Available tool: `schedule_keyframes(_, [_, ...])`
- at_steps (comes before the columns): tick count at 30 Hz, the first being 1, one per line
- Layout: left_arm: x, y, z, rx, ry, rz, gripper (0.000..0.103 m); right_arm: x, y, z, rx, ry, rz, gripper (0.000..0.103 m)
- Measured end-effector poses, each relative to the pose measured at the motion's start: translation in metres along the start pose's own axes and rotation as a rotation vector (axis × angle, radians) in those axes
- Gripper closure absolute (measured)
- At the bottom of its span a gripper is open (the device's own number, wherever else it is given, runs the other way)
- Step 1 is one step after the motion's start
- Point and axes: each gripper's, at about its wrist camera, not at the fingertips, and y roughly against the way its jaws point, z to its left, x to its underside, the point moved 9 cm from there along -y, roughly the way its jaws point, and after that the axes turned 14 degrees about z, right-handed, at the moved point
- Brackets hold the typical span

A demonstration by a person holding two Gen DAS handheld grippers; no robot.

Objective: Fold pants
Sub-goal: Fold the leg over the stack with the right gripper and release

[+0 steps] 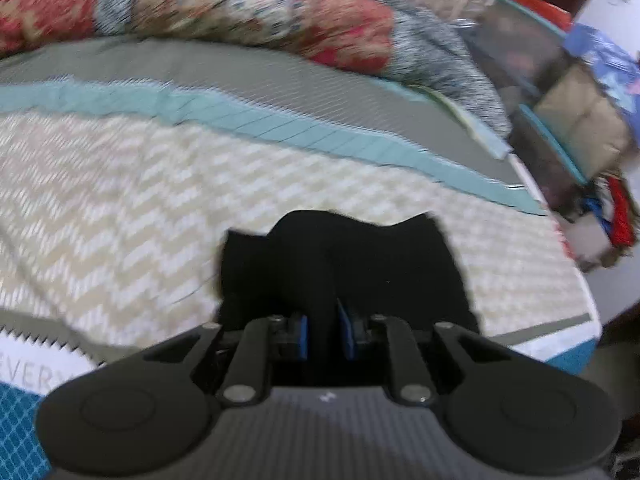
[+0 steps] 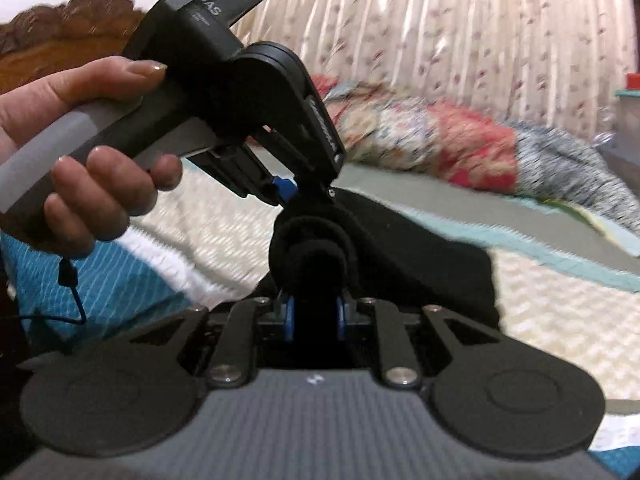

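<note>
The black pants (image 1: pixel 344 264) hang bunched from my left gripper (image 1: pixel 322 338), whose blue pads are shut on the cloth, above the chevron bedspread (image 1: pixel 120 200). In the right wrist view the pants (image 2: pixel 420 256) are also black and bunched; my right gripper (image 2: pixel 314 318) is shut on a rolled fold of them. The left gripper (image 2: pixel 286 192), held in a hand, shows there at upper left, clamped on the same cloth just above and behind my right gripper. The two grippers are close together.
A red floral quilt (image 1: pixel 248 12) and a grey knit blanket (image 1: pixel 452 68) lie at the far side of the bed. Shelves with clutter (image 1: pixel 560 120) stand off the bed's right edge. A pleated curtain (image 2: pixel 460 28) and a carved headboard (image 2: pixel 60 28) stand behind.
</note>
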Motion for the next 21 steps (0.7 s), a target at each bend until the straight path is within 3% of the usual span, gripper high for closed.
schedule_keyframes(2, [0.001, -0.009, 0.014, -0.021, 0.014, 0.005, 0.087, 0.002, -0.013, 0.010, -0.022, 0.016, 0.041, 0.077])
schedule_keyframes(6, [0.014, -0.038, 0.044, -0.110, 0.052, 0.063, 0.056, 0.008, -0.025, 0.019, -0.037, 0.050, 0.118, 0.069])
schedule_keyframes(7, [0.019, -0.037, 0.046, -0.107, 0.060, 0.054, 0.051, 0.007, -0.023, 0.015, -0.044, 0.042, 0.120, 0.066])
schedule_keyframes(8, [0.020, -0.036, 0.047, -0.098, 0.065, 0.045, 0.049, 0.007, -0.017, 0.013, -0.062, 0.029, 0.118, 0.057])
schedule_keyframes(10, [0.022, -0.033, 0.050, -0.095, 0.068, 0.041, 0.044, 0.010, -0.004, 0.012, -0.143, 0.002, 0.101, 0.049])
schedule_keyframes(12, [0.025, -0.029, 0.053, -0.109, 0.072, 0.041, 0.042, 0.013, 0.013, 0.017, -0.187, 0.003, 0.065, 0.049])
schedule_keyframes(15, [0.030, -0.019, 0.050, -0.100, 0.086, 0.028, 0.041, 0.015, 0.034, 0.017, -0.182, 0.008, 0.015, 0.051])
schedule_keyframes(17, [0.035, -0.010, 0.042, -0.075, 0.076, 0.012, 0.036, 0.016, 0.041, 0.008, -0.169, -0.032, -0.003, 0.051])
schedule_keyframes(19, [0.040, -0.002, 0.029, -0.069, 0.046, -0.008, 0.023, 0.014, 0.042, -0.009, -0.143, -0.099, -0.011, 0.054])
schedule_keyframes(21, [0.045, 0.004, 0.017, -0.078, 0.002, -0.028, 0.022, 0.016, 0.041, -0.026, -0.118, -0.177, -0.015, 0.060])
